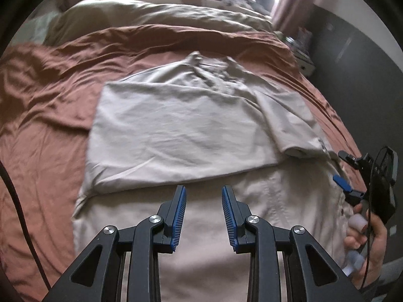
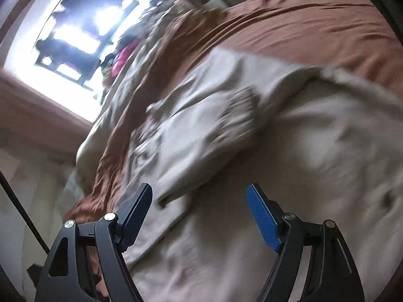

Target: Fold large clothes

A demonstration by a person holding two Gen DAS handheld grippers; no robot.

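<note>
You were mid-fold on the beige shirt (image 1: pixel 191 115); it lay flat on the bed's rust-brown sheet (image 1: pixel 40 105), one side panel already folded across the body, a sleeve (image 1: pixel 289 123) laid diagonally over the right part, collar end toward the far pillows; lower body of the shirt unfolded, nearest you.

Left gripper (image 1: pixel 204 196) hovered over the near, unfolded part, just short of the folded panel's edge; jaws a little apart, nothing between them, not gripping cloth; it pointed steeply down at the shirt.

Right gripper (image 1: pixel 345 173) sat at the shirt's right edge beside the sleeve cuff, seen side-on from the left wrist view with your hand (image 1: pixel 365 246) on its handle; in its own view the right gripper (image 2: pixel 200 201) had jaws wide apart, no cloth in them; that view was motion-blurred and tilted hard, so the wrist looked rolled, the window (image 2: pixel 75 32) slanting up-left; the sleeve and folded panel showed ahead of the blue pads (image 2: pixel 262 214).

Judgement: side folds look about done or nearly so; the step in hand looked like letting go after laying the sleeve; next move likely calls for both grippers to pinch the near hem corners and carry them toward the collar, keeping the edge level so the folded panel doesn't slide; cannot tell whether the right side has been folded in yet.
</note>
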